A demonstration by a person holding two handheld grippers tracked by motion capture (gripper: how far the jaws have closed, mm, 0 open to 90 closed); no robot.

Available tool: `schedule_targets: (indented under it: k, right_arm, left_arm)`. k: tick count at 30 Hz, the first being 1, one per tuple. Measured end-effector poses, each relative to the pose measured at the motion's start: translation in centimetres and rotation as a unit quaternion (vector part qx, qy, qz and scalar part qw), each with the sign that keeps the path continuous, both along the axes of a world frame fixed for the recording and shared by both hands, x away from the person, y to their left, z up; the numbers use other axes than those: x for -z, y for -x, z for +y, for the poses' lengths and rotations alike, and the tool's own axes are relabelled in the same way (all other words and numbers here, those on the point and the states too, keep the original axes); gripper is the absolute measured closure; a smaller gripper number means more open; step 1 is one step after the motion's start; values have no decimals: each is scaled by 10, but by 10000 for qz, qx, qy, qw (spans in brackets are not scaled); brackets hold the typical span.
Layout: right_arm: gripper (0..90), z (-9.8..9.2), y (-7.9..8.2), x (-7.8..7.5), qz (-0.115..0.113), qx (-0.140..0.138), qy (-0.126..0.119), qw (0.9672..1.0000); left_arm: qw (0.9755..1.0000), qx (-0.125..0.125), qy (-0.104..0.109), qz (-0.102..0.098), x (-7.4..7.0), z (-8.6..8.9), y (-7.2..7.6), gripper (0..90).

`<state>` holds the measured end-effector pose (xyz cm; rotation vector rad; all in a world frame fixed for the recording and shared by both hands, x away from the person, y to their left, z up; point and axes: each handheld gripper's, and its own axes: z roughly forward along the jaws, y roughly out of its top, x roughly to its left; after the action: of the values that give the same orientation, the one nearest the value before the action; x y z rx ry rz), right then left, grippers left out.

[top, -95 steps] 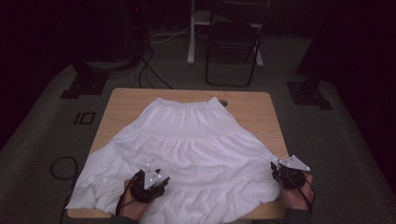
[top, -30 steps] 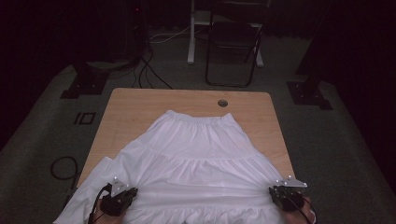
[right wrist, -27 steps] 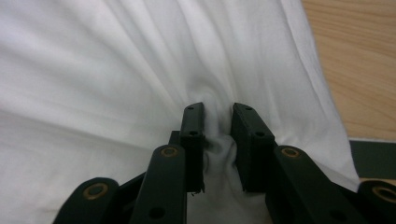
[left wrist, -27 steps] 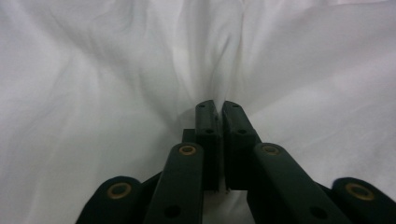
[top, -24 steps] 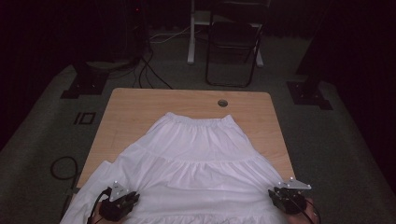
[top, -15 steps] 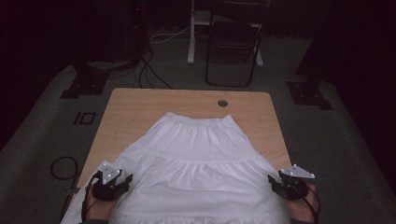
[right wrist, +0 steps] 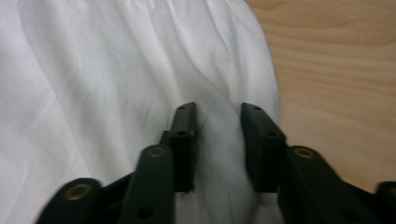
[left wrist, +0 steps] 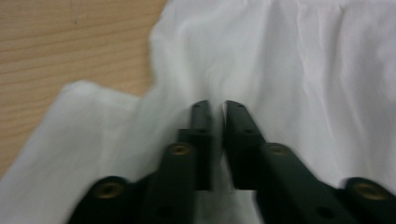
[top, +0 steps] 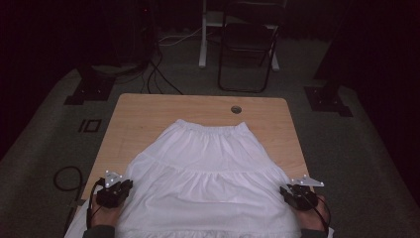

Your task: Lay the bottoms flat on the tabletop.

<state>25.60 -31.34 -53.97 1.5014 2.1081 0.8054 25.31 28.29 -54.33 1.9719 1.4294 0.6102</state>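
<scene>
A white tiered skirt [top: 213,168] lies flat on the wooden table [top: 148,114], waistband at the far end and hem hanging over the near edge. My left gripper [top: 129,185] is at the skirt's left edge. In the left gripper view its jaws [left wrist: 217,109] have just been closing and stand almost together, pinching a fold of the skirt [left wrist: 303,70]. My right gripper [top: 286,191] is at the skirt's right edge. Its jaws [right wrist: 218,112] have also just been closing, with a raised ridge of the skirt [right wrist: 93,70] bunched between the pads.
Bare wood [left wrist: 70,46] shows left of the cloth, and more bare wood [right wrist: 336,70] right of it. A cable hole [top: 236,109] sits near the table's far edge. Beyond the table stand a dark chair [top: 247,44] and floor cables [top: 158,74].
The skirt has been drawn toward the near edge since the oldest frame. Over the last second both grippers shifted a little farther up the skirt's sides, opened, and closed again on the cloth.
</scene>
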Motion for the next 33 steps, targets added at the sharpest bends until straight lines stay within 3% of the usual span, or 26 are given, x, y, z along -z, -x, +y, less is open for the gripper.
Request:
schedule_targets:
  k: [4, 8, 14, 16, 17, 19, 22, 23, 24, 25, 26, 28, 30, 32, 33]
  right_arm:
    - [749, 1, 13, -2, 98, -42, 31, 9999]
    - [760, -3, 27, -3, 192, -49, 19, 9998]
    - [765, -8, 44, -6, 400, -41, 20, 9992]
    - [750, -8, 48, -7, 480, -87, 52, 9988]
    - [714, -8, 47, -8, 453, -145, 105, 9988]
    - [592, -4, 45, -10, 217, -255, 152, 9993]
    - [499, 6, 32, -16, -143, -271, 141, 9994]
    - [482, 10, 25, -17, -244, -264, 125, 9993]
    - [482, 10, 25, -17, -244, -264, 125, 9993]
    - [463, 13, 17, -18, -309, -252, 106, 9991]
    - [441, 21, -5, -13, -327, -254, 46, 9991]
    - [438, 27, -17, -7, -261, -230, 96, 9993]
    - [467, 31, -21, -3, -225, -284, 91, 9993]
    - [522, 33, -19, 2, -153, -351, 135, 9992]
    - [561, 32, -17, 2, -151, -343, 56, 9993]
  left_arm:
    - [9999, -47, 61, 150, -2, 3, 18, 861]
    - [9996, -57, -23, 293, -4, 1, 40, 862]
    - [9989, -43, 23, 465, -7, -3, 66, 860]
    - [9992, 143, -9, 360, -8, -6, 71, 818]
    - [9996, 230, 23, 172, -10, -7, 71, 758]
    - [9996, 252, 68, -78, -18, -11, 64, 661]
    - [9992, 183, -33, -342, -27, -18, 40, 560]
    - [9992, 125, -53, -363, -27, -19, 29, 530]
    - [9992, 125, -53, -363, -27, -19, 29, 499]
    - [9996, -50, -106, -255, -19, -23, -2, 499]
    - [9996, -91, -165, -211, -15, -25, -13, 491]
    - [9996, -83, -222, -154, -8, -30, -27, 480]
    - [9997, 13, -246, -35, -1, -35, -33, 493]
    - [9999, 132, -27, -59, 1, -35, -31, 649]
    - [9999, 117, -31, -27, 0, -35, -28, 718]
